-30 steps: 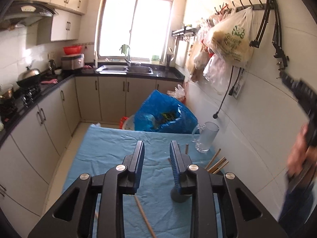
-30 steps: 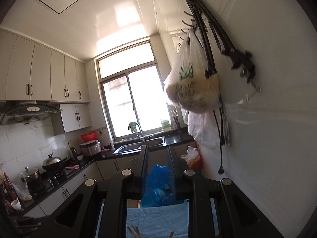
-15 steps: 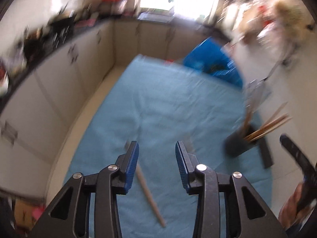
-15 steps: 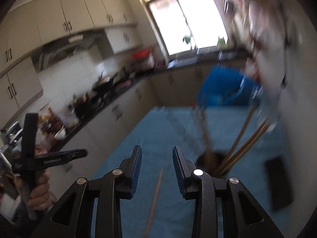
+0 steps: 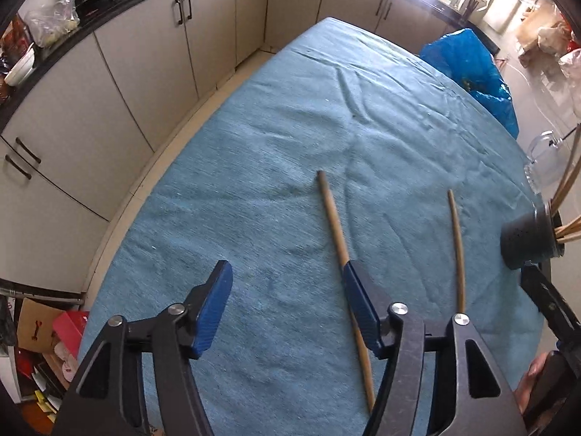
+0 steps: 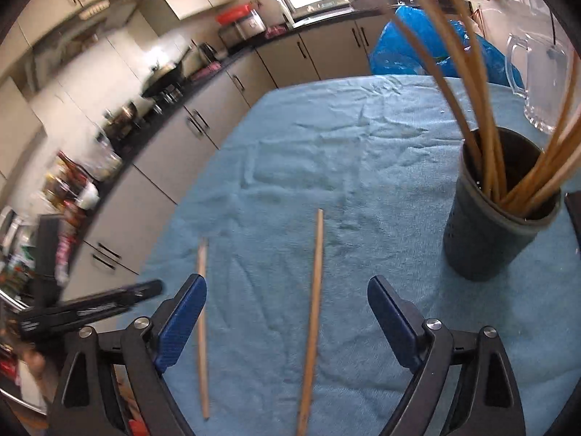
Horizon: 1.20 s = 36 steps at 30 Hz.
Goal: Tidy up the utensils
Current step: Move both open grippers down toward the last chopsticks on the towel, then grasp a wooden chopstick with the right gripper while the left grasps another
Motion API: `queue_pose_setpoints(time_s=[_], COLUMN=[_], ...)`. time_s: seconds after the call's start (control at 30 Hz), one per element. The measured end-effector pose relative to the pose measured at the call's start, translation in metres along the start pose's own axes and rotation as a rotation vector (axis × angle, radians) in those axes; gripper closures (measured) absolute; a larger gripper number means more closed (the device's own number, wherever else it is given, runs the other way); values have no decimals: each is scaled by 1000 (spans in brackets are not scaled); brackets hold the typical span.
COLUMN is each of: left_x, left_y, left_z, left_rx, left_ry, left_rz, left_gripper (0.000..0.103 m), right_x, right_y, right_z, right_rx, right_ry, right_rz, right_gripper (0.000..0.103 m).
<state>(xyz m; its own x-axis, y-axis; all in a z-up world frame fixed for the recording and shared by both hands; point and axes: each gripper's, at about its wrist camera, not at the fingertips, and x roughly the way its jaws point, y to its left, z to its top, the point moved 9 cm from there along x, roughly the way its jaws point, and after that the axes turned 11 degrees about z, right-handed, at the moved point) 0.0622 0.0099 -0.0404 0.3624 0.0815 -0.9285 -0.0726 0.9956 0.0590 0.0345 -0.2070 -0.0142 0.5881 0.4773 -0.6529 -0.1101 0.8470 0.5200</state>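
Your right tongs (image 6: 287,309), just spread wide and empty, straddled the thicker tan wooden chopstick (image 6: 315,301), its length running straight ahead between them; your left tongs (image 5: 287,290), also opening and empty, sat beside theirs.

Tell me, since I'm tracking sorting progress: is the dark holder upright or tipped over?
Upright. The dark holder stands on its base on the blue cloth, mouth upward, with several chopsticks leaning out of it.

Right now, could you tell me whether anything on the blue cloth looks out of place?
Yes: two loose wooden chopsticks lie flat on the blue tablecloth, while the others stand in the dark cylindrical holder.
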Motion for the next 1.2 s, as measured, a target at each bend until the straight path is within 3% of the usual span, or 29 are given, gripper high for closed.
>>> queue_pose_setpoints(time_s=[0.17, 0.3, 0.4, 0.5, 0.67, 0.73, 0.87, 0.93, 1.1, 1.2], left_x=[4, 8, 10, 12, 13, 14, 15, 15, 11, 17], left_y=[8, 15, 19, 23, 25, 26, 23, 19, 2, -14], left_z=[3, 4, 5, 6, 7, 7, 9, 10, 16, 23], left_rx=[-11, -13, -21, -27, -24, -22, -14, -7, 24, 40], left_ry=[-9, -4, 1, 7, 7, 9, 16, 22, 26, 50], left_rz=[8, 2, -5, -11, -13, -12, -13, -18, -48, -54], left_gripper=[35, 34, 34, 34, 34, 34, 34, 34, 34, 34], right_x=[30, 49, 64, 79, 102, 110, 113, 110, 91, 71], right_y=[3, 3, -3, -15, -28, -29, -30, -32, -39, -27], right_z=[5, 9, 20, 29, 39, 37, 35, 35, 28, 23], right_rx=[-116, -162, -128, -93, -89, -100, -134, -121, -52, -41], right_ry=[79, 127, 169, 221, 283, 316, 333, 321, 282, 214], right_rz=[-131, -169, -189, -212, -247, -262, -314, -318, -249, -208], right_gripper=[10, 10, 14, 27, 30, 46, 61, 96, 97, 97])
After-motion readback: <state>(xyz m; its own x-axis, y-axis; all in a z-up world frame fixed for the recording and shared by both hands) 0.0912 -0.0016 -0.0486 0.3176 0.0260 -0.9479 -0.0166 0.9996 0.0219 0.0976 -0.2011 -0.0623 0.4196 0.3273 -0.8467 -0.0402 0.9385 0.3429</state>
